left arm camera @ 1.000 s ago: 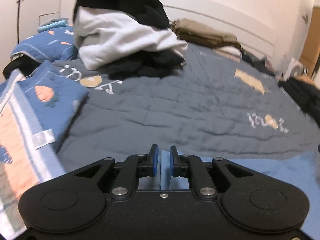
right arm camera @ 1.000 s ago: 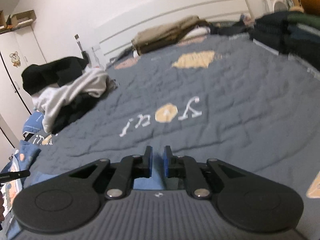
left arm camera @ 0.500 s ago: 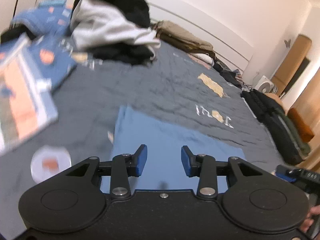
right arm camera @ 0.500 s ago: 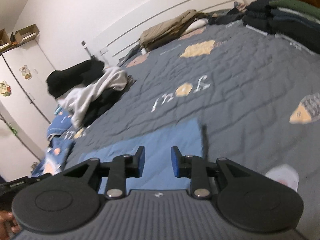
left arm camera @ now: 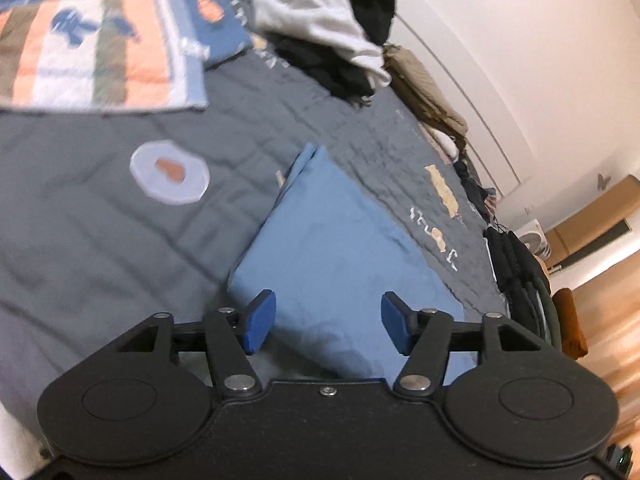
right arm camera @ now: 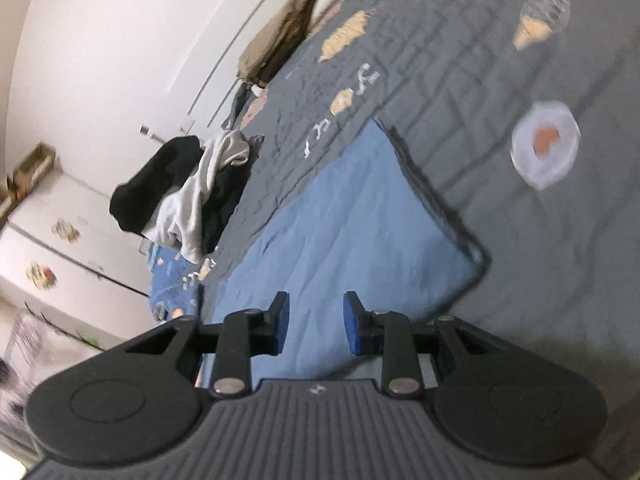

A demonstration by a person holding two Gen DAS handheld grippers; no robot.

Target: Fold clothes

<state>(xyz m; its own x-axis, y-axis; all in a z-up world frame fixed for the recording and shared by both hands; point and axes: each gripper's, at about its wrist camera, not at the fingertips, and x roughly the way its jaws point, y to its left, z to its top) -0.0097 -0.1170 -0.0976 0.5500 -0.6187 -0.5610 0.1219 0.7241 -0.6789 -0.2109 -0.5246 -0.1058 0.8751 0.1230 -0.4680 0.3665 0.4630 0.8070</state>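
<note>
Here, a folded light-blue garment [left arm camera: 340, 248] lies flat as a neat rectangle on a gray quilted bed cover [left arm camera: 100, 248]. The left claw [left arm camera: 328, 322] hangs just above the garment's near end, its blue-padded jaws spread wide and holding nothing. The right claw [right arm camera: 316, 322] hangs over the same garment [right arm camera: 352, 232], its jaws also apart, though less widely, and empty. Farther up the bed sits a loose heap of black and white clothes [right arm camera: 188, 184]. A tan folded pile [left arm camera: 424, 84] rests near the headboard, and a patterned blue quilt [left arm camera: 100, 36] lies at one side.
</note>
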